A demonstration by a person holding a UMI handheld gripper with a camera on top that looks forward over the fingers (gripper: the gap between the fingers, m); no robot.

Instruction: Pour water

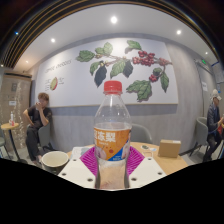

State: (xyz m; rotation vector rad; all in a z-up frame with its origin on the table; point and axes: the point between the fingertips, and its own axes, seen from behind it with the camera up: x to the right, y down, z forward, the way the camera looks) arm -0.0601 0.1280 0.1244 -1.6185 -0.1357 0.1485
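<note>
a clear plastic bottle with a red screw cap and an orange-and-white label (112, 130) stands upright, right in the middle of the gripper (112, 165), with its lower body down between the two fingers. the magenta pads (92, 158) show at either side of the bottle, close against its sides, and the white finger bodies spread out below them; whether both pads truly press on the plastic cannot be told from this view, so the grip itself stays uncertain. the bottle's neck is see-through and the label covers the wider part, so the level of any liquid cannot be read. just left of the fingers sits a round white bowl with a dark inside (54, 159), near the bottle but apart from it. to the right, a little beyond the fingers, a small tan cardboard box (170, 148) rests on the light wooden table (148, 152). beyond the table a white wall mural of green leaves and red berries (118, 68) fills the far wall. a person in dark clothes (38, 122) sits at the left beside another small table, and part of another person (215, 125) shows at the far right.
</note>
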